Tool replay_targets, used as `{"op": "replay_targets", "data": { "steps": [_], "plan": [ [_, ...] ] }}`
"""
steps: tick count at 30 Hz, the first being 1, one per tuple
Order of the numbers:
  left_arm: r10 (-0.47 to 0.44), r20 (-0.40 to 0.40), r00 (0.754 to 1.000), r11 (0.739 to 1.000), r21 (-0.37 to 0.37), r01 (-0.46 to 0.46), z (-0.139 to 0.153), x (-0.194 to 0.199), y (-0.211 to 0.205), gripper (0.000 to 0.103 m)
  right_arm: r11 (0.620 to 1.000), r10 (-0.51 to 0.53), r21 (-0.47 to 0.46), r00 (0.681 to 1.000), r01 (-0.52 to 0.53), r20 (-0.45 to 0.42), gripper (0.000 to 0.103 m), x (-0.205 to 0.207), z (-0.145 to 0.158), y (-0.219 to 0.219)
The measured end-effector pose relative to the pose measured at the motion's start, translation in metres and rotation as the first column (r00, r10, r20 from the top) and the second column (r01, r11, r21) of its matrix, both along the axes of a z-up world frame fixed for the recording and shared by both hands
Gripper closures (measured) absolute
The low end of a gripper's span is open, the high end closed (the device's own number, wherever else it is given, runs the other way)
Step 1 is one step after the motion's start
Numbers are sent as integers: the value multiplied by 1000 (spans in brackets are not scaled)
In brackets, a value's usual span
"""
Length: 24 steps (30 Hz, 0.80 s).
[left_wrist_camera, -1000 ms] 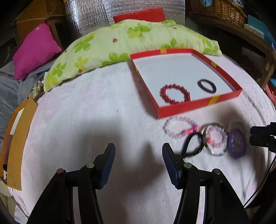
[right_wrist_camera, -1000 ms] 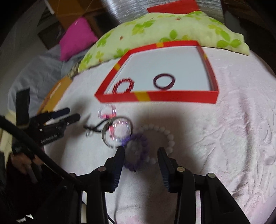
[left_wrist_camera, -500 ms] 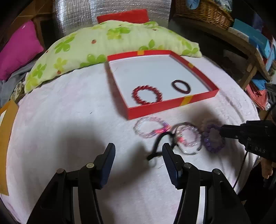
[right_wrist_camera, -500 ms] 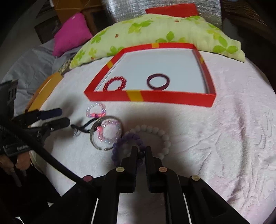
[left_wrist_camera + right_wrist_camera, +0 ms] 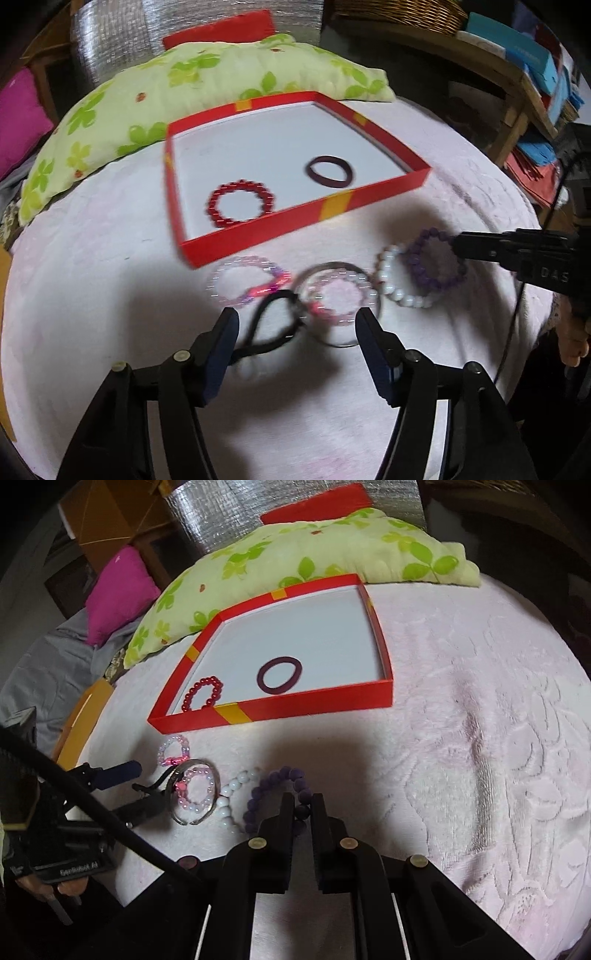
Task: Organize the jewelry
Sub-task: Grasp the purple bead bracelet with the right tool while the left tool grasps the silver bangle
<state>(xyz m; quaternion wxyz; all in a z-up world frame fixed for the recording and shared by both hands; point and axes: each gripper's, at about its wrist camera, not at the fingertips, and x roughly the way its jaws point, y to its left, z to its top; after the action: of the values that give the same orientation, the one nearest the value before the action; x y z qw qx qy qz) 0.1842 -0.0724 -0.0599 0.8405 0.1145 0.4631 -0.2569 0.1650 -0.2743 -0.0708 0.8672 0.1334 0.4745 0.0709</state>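
The purple bead bracelet [image 5: 275, 797] lies on the pink-white bed cover [image 5: 480, 738], near the cover's front edge and just in front of the red box [image 5: 314, 707], partly overlapping the white bead bracelet [image 5: 393, 280] beside it. The right hand-held gripper [image 5: 302, 812] has its fingers drawn together on the purple bracelet's near-right arc, so that bracelet sits directly at its tips, with the box straight ahead beyond it; judged from this, the coming move is a lift and a short carry forward over the box's near wall. The left hand-held gripper [image 5: 295, 332] stands with its fingers wide apart, holding nothing, low over the clear bangle [image 5: 338, 306] that rings a pink bead bracelet [image 5: 334, 301], with the black hair tie [image 5: 273, 325] also between its fingers and a pale pink bracelet [image 5: 245, 280] just beyond. Inside the box, toward its front wall, rest a red bead bracelet [image 5: 240, 206] and a dark maroon bangle [image 5: 330, 171]. A green floral pillow [image 5: 295, 557] lies against the box's far side
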Motion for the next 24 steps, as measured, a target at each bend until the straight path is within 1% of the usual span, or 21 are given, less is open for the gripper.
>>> {"op": "replay_targets", "data": {
  "steps": [2, 5, 9, 13, 19, 24],
  "plan": [
    [-23, -11, 1000, 1000, 0, 23, -2, -2, -6, 34, 1000, 0, 2, 1000, 0, -9, 94, 0, -2, 0],
    [-44, -21, 999, 999, 20, 44, -8, -4, -14, 33, 1000, 0, 9, 1000, 0, -9, 94, -1, -3, -2],
    [-56, -42, 998, 997, 51, 58, -18, -1, -23, 33, 1000, -8, 21, 1000, 9, -18, 94, -1, -5, -5],
    [-64, -52, 997, 996, 67, 67, -23, -1, -29, 33, 999, -19, 28, 999, 20, -48, 93, 0, -12, -8],
    [-57, -55, 997, 997, 49, 59, -24, -1, -29, 31, 999, -23, 39, 998, 26, -53, 93, -1, -14, -11],
    [-47, -35, 998, 998, 29, 48, -25, 4, -29, 31, 999, -25, 39, 998, 27, -53, 93, -2, -14, -11]
  ]
}}
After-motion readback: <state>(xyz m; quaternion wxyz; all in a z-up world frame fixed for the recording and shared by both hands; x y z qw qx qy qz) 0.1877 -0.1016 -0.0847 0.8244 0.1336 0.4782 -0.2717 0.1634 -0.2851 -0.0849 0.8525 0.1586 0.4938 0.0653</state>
